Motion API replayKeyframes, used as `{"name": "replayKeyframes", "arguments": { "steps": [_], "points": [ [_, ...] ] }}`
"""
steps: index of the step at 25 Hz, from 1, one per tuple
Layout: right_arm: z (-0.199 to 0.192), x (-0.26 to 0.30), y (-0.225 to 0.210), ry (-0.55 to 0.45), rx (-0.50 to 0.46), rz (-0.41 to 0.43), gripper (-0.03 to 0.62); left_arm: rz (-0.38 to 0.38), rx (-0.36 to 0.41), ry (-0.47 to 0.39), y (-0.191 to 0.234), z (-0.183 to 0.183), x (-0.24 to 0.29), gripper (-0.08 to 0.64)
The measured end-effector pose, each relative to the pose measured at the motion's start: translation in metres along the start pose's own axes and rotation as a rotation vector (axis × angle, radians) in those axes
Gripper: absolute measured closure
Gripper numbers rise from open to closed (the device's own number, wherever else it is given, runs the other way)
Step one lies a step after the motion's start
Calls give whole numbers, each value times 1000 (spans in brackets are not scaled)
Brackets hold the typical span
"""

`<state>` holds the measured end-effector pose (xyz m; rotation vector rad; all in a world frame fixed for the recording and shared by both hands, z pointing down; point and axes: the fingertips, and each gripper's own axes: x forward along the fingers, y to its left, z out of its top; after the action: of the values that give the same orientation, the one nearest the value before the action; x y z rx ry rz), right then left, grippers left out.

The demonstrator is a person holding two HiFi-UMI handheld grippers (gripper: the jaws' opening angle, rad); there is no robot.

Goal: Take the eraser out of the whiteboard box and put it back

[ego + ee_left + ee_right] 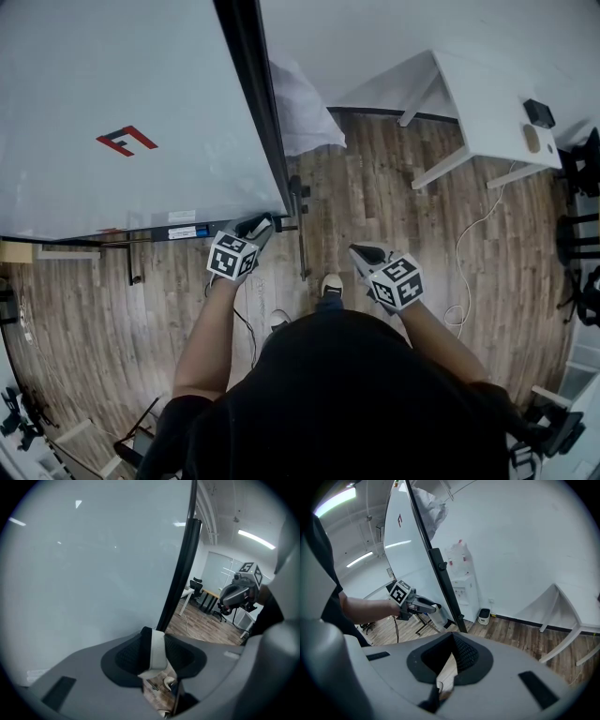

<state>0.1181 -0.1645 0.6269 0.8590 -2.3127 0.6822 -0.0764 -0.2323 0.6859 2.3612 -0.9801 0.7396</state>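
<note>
The big whiteboard [122, 103] fills the left of the head view. A dark box or ledge [178, 232] runs along its lower edge. My left gripper [262, 223] is at that ledge's right end, by the black frame post [180, 573]. In the left gripper view its pads are shut on a white eraser [158, 653], held edge-on between them. My right gripper [364, 251] hangs apart over the wood floor, tips together with nothing in them [451, 637]. The right gripper view shows the left gripper [429, 606] beside the board.
The board's stand foot [302, 234] sits just right of the left gripper. A white table [487, 103] with a dark item [539, 112] stands at the far right, and a cable [469, 272] trails on the floor. Chairs [581, 234] line the right edge. A water dispenser [461, 581] stands by the wall.
</note>
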Motion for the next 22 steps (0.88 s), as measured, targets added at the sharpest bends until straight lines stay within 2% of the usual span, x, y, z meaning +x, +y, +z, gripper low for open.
{"name": "replayKeyframes", "arguments": {
  "steps": [9,14,22],
  "points": [
    [-2,2,-2,4,6,0,598,-6,-9,0,2,-3,3,407],
    [-2,5,1,9,2,10,598,-20,-58,-13,3,-2,3,405],
    [3,3,6,7,-18,14,598,-45,-47,-46,-2,4,0,386]
  ]
}}
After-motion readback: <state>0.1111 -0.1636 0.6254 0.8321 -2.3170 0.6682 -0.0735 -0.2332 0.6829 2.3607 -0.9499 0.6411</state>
